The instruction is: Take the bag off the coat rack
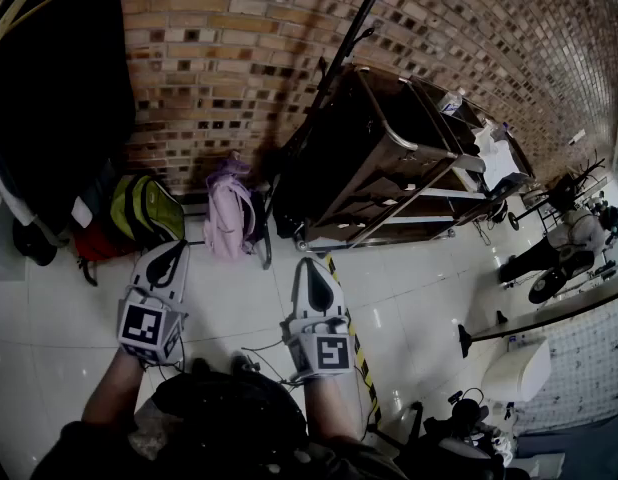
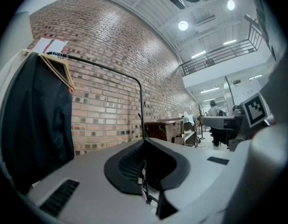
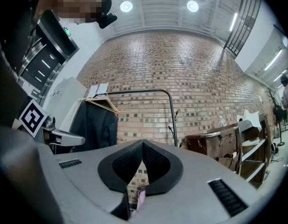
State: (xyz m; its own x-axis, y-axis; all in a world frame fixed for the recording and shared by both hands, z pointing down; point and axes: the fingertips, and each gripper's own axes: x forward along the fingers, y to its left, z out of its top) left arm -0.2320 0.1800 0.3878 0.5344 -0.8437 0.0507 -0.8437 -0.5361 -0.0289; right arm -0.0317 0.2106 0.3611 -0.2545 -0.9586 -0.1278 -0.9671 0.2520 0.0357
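A lilac-pink bag (image 1: pixel 229 213) hangs low at the brick wall, beside a green and yellow backpack (image 1: pixel 146 208) and a red bag (image 1: pixel 95 241). All sit under the black coat rack (image 1: pixel 339 58), whose dark garments (image 1: pixel 49 88) fill the upper left. My left gripper (image 1: pixel 169 252) is shut and empty, its tip just short of the green backpack. My right gripper (image 1: pixel 311 266) is shut and empty too, to the right of the pink bag and apart from it. The rack's bar (image 3: pixel 134 93) and a dark coat (image 2: pixel 39 120) show in both gripper views. A sliver of the pink bag (image 3: pixel 141 198) shows below the right jaws.
A dark brown trolley (image 1: pixel 389 158) stands against the wall right of the rack. Yellow-black tape (image 1: pixel 355 340) runs across the white tiled floor. Thin cables (image 1: pixel 259 353) lie near my feet. A person (image 1: pixel 574 238) sits at the far right among black stands.
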